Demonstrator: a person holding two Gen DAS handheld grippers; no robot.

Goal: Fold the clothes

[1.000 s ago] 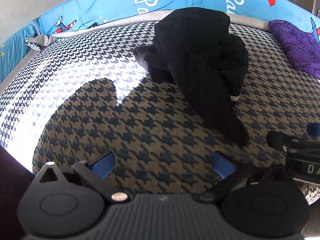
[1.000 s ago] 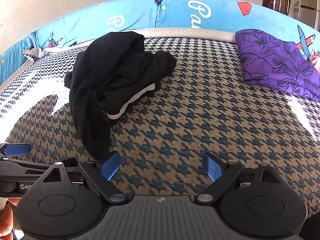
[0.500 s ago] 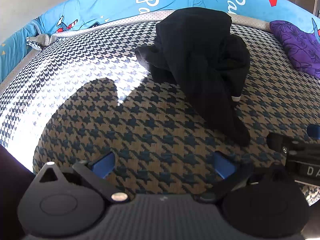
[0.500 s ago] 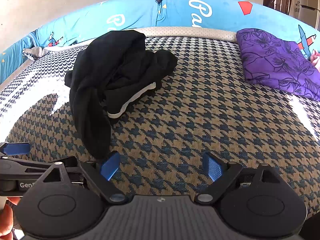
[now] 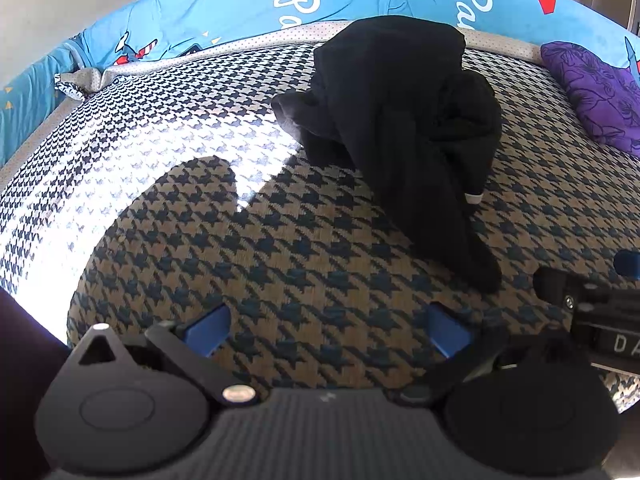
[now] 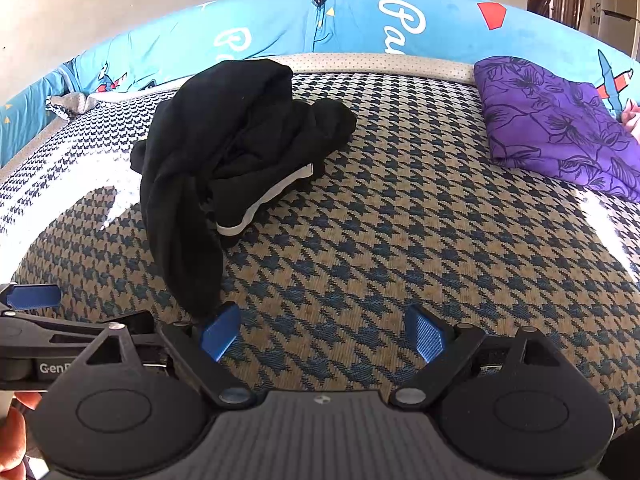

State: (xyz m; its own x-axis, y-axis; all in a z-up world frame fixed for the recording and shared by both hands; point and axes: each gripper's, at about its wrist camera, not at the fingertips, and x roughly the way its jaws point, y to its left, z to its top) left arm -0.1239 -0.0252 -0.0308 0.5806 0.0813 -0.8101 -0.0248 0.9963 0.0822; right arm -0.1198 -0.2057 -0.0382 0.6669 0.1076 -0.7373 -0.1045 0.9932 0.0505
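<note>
A crumpled black garment (image 5: 400,128) with a white trim edge lies heaped on the houndstooth bed cover (image 5: 280,248), one long end trailing toward me. In the right wrist view the same black garment (image 6: 224,148) sits left of centre, its trailing tip close to the left blue pad. My left gripper (image 5: 328,330) hovers open over bare cover, short of the garment. My right gripper (image 6: 322,334) is open too, nothing between its fingers. Part of the other gripper shows at each view's side edge.
A folded purple floral cloth (image 6: 560,128) lies at the right of the bed. A blue printed cushion wall (image 6: 360,28) runs along the far edge. Bright sunlight falls on the cover's left part (image 5: 100,184). A hand (image 6: 12,432) shows at bottom left.
</note>
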